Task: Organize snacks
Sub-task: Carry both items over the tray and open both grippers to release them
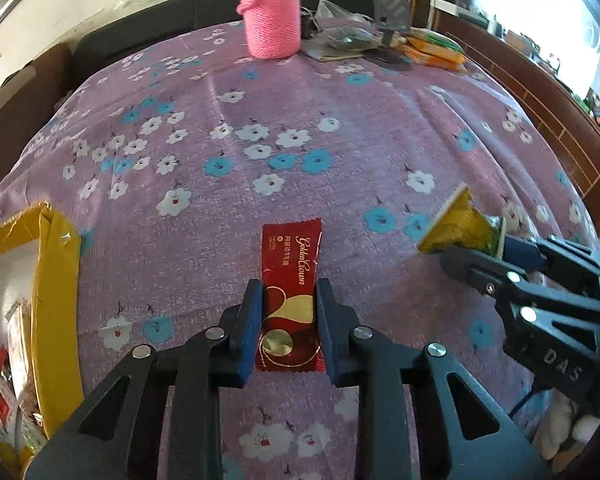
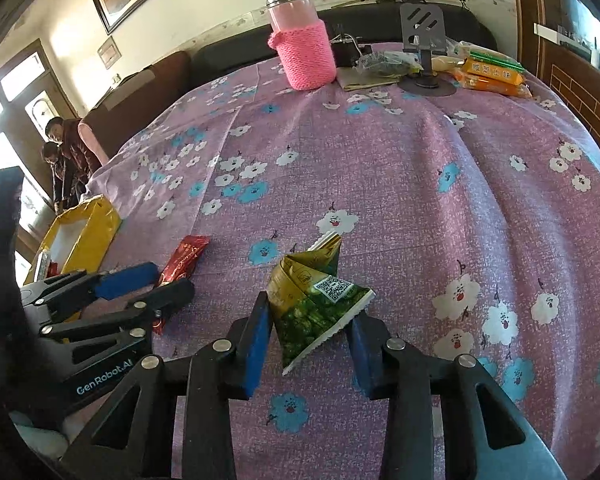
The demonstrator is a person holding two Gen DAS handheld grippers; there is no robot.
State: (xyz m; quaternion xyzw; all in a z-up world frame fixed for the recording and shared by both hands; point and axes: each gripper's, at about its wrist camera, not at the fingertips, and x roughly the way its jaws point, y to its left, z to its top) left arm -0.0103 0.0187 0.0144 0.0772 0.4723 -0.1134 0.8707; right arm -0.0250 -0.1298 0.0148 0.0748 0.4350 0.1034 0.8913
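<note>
Table: purple floral cloth [image 1: 340, 128], wrinkled, covers whole top.
L gripper [image 1: 288, 312]: clenched on red candy wrapper [image 1: 290, 280]; blue pads press both long edges. Wrapper lies flat on cloth, far end sticks out past the fingertips.
R gripper [image 2: 310, 332]: straddles green-gold triangular snack pouch [image 2: 312, 300]; left pad touches pouch side, right pad at the serrated corner, can't tell if it presses. No earlier frame, so grip unconfirmed. Pouch sits on cloth, tip up.
Relation: both grippers side by side at near table edge, L one left of R.
Yellow box [image 1: 56, 300]: open, at left table edge, near L gripper; assorted packets inside.
Far side: pink knit-sleeved bottle [image 2: 304, 40], upright; phone stand [image 2: 424, 40]; orange snack packs [image 2: 492, 74] at far right.
Bkgd: two persons [image 2: 68, 152] by doorway, left.
</note>
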